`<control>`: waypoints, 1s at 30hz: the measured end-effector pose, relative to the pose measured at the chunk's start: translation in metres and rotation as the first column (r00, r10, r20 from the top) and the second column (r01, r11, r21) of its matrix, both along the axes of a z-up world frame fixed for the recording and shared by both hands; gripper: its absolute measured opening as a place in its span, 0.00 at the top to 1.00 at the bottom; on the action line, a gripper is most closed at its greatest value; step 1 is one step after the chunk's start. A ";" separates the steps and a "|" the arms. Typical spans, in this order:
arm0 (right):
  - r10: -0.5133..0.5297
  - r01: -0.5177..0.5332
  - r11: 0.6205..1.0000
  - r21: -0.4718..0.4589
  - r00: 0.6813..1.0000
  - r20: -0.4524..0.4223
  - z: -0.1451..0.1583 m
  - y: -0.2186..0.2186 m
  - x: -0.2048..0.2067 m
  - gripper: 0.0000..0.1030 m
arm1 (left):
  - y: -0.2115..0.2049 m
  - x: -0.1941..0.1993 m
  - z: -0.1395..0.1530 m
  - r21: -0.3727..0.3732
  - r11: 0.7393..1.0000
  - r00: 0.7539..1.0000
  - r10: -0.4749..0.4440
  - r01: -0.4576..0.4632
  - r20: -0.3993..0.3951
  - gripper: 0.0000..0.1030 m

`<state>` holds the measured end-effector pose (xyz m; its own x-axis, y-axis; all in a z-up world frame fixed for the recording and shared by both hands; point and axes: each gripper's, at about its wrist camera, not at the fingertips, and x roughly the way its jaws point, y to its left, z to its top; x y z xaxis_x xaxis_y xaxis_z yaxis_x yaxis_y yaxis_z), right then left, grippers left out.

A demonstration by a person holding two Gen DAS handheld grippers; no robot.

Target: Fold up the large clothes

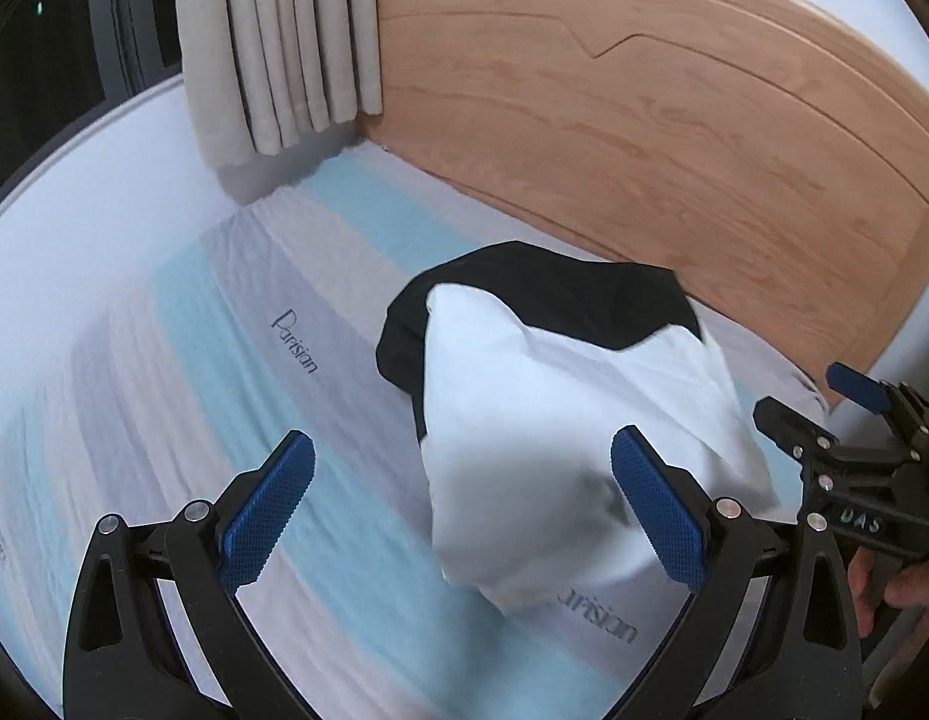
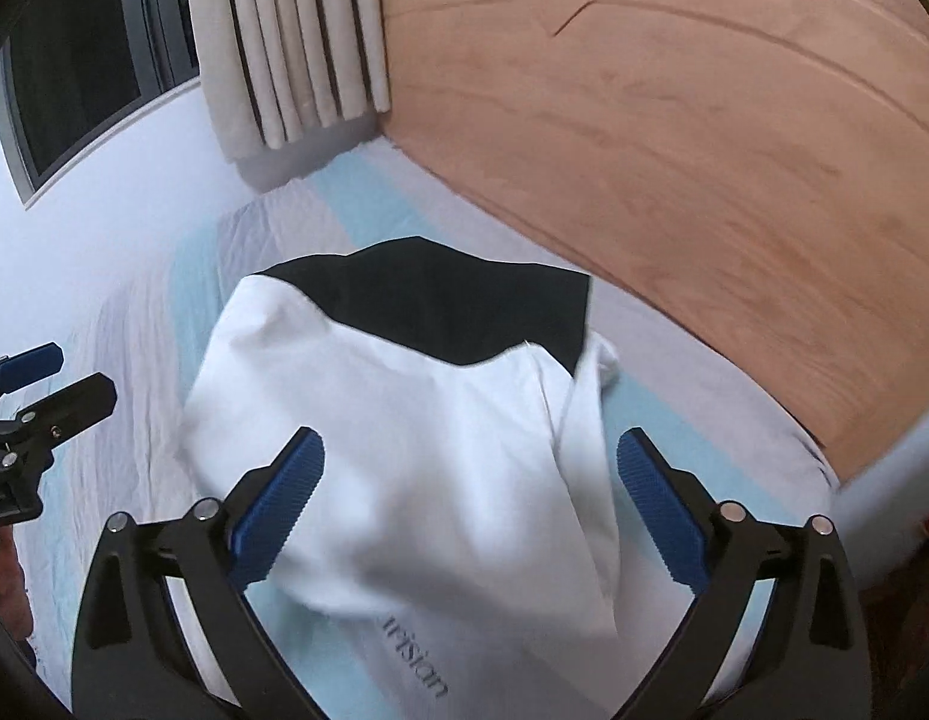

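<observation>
A white and black garment point(image 1: 560, 408) lies folded in a loose bundle on the striped bed sheet point(image 1: 224, 360), its black part toward the headboard. My left gripper point(image 1: 464, 510) is open and empty above the sheet, the garment's near edge between its fingers. My right gripper point(image 2: 470, 504) is open and empty over the garment point(image 2: 404, 420). The right gripper also shows at the right edge of the left wrist view point(image 1: 824, 408), and the left gripper shows at the left edge of the right wrist view point(image 2: 50, 378), both open.
A wooden headboard point(image 1: 674, 120) stands right behind the garment. Beige curtains point(image 1: 284, 42) hang at the back left beside a dark window point(image 2: 74, 78). The sheet point(image 2: 134, 348) carries grey and light blue stripes with printed lettering.
</observation>
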<state>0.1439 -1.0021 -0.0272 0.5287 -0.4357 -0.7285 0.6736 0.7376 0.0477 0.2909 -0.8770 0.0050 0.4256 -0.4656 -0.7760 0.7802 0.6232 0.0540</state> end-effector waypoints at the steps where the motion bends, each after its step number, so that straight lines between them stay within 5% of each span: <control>1: -0.013 0.013 1.000 -0.005 1.000 0.003 0.003 0.008 -0.008 0.07 | 0.005 -0.010 0.003 -0.002 1.000 1.000 -0.001 0.001 0.009 0.06; 12: -0.197 0.197 0.978 -0.071 0.980 0.003 0.027 0.121 -0.122 0.07 | 0.091 -0.118 0.020 -0.049 0.998 0.999 -0.046 0.047 0.015 0.06; 30: -0.171 0.171 0.983 -0.064 0.985 0.009 0.017 0.148 -0.173 0.07 | 0.111 -0.183 0.008 -0.059 0.998 1.000 -0.020 0.020 0.004 0.06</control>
